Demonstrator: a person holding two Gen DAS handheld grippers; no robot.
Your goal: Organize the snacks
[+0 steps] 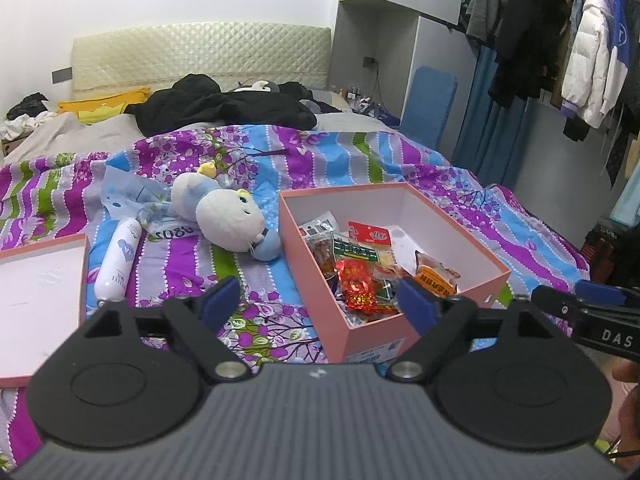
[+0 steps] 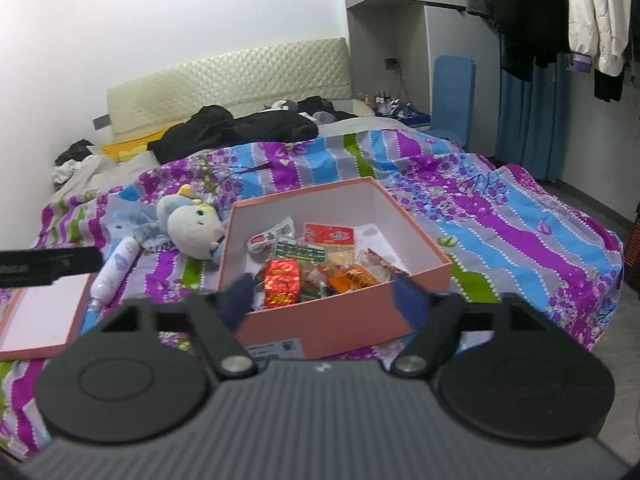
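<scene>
Two black grippers with blue pads hover low over the bed, left gripper and right gripper both spread wide, gripping nothing. Beyond them sits the open pink cardboard box (foil snack packets heaped inside), then the white-and-blue plush toy farther left.

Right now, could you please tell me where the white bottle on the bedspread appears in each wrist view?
Left wrist view: the white bottle lies at left of centre, between the box lid and the plush toy.
Right wrist view: the bottle lies at far left, just beyond the lid's far corner.
Shared landmark: the pink box of snacks.
</scene>
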